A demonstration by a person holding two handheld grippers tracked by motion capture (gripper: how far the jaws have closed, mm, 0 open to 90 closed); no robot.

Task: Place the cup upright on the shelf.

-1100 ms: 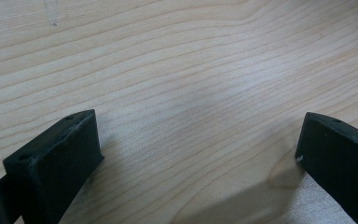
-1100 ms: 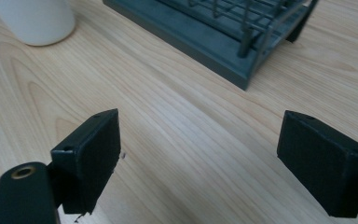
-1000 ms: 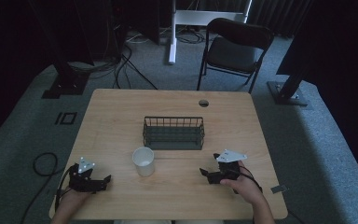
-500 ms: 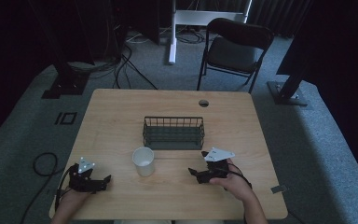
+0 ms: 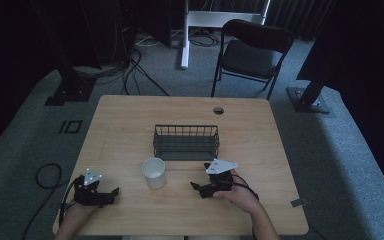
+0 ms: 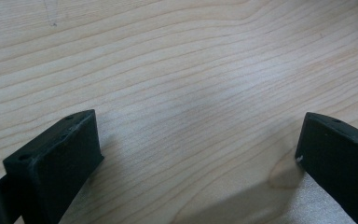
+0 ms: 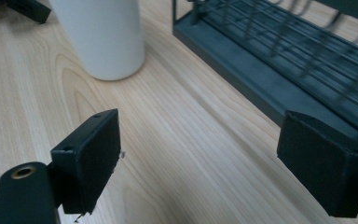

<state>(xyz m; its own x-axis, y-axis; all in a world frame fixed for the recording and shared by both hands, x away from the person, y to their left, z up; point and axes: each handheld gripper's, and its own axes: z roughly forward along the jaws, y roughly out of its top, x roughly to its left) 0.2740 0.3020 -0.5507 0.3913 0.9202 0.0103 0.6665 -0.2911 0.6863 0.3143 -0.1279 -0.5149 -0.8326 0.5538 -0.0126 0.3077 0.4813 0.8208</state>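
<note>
A white cup (image 5: 154, 172) stands upright on the wooden table (image 5: 125, 130), just in front of a dark wire basket (image 5: 186, 141). My right gripper (image 5: 198, 187) is open low over the table, a short way right of the cup and pointing toward it. In the right gripper view the cup (image 7: 103, 35) is ahead at upper left and the basket (image 7: 279, 60) at upper right, with nothing between the jaws. My left gripper (image 5: 114, 192) rests open at the table's near left corner. Bare wood (image 6: 191, 93) lies between its jaws.
A round cable hole (image 5: 218, 110) sits near the table's far edge. A black chair (image 5: 252, 52) stands beyond the table. Cables (image 5: 45, 175) lie on the floor to the left. The basket looks empty.
My right gripper has moved left and slightly forward across the table, closing in on the cup. The left gripper has stayed where it was.
</note>
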